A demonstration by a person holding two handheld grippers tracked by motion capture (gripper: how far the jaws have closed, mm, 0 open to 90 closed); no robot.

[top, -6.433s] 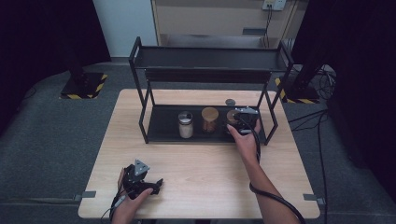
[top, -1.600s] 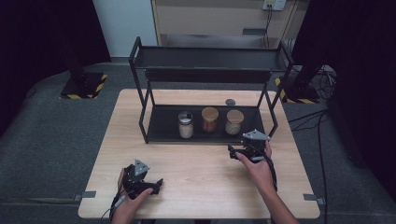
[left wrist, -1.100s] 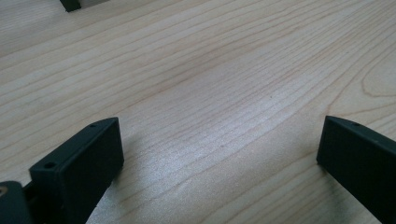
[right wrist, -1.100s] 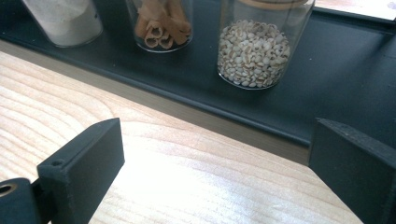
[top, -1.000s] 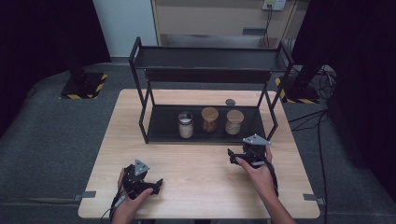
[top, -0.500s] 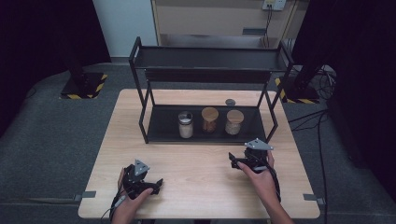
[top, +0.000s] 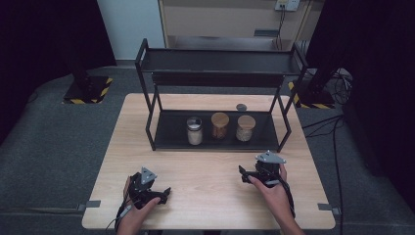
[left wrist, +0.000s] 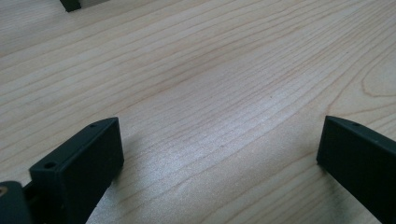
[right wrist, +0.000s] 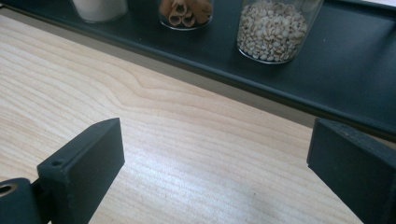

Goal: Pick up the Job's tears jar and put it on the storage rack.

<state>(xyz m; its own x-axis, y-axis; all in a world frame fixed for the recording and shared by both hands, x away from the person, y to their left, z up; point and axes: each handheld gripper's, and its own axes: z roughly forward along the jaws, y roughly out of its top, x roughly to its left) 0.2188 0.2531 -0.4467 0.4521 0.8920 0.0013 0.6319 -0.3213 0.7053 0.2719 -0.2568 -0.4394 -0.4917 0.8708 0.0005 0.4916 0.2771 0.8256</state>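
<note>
A black two-tier rack (top: 220,61) stands at the back of the wooden table (top: 210,200). Three jars are in a row on its lower shelf (right wrist: 355,70): a metal-lidded jar of white stuff (top: 194,130) (right wrist: 99,8), a wooden-lidded jar of cinnamon sticks (top: 219,125) (right wrist: 186,11), and a wooden-lidded jar of pale grains (top: 245,128) (right wrist: 273,30). My right gripper (top: 246,175) (right wrist: 215,158) rests low over the table in front of the rack, open and holding nothing. At the front left, my left gripper (top: 159,193) (left wrist: 217,158) lies open over bare wood.
A small round grey thing (top: 241,106) lies on the table behind the rack's lower shelf. The rack's front posts (top: 284,132) stand at the shelf corners. Dark floor surrounds the table, with cables (top: 337,122) at the right.
My right gripper has drawn back from the grain jar on the rack's shelf, toward the table's front, and settled low. The left gripper has not moved.
</note>
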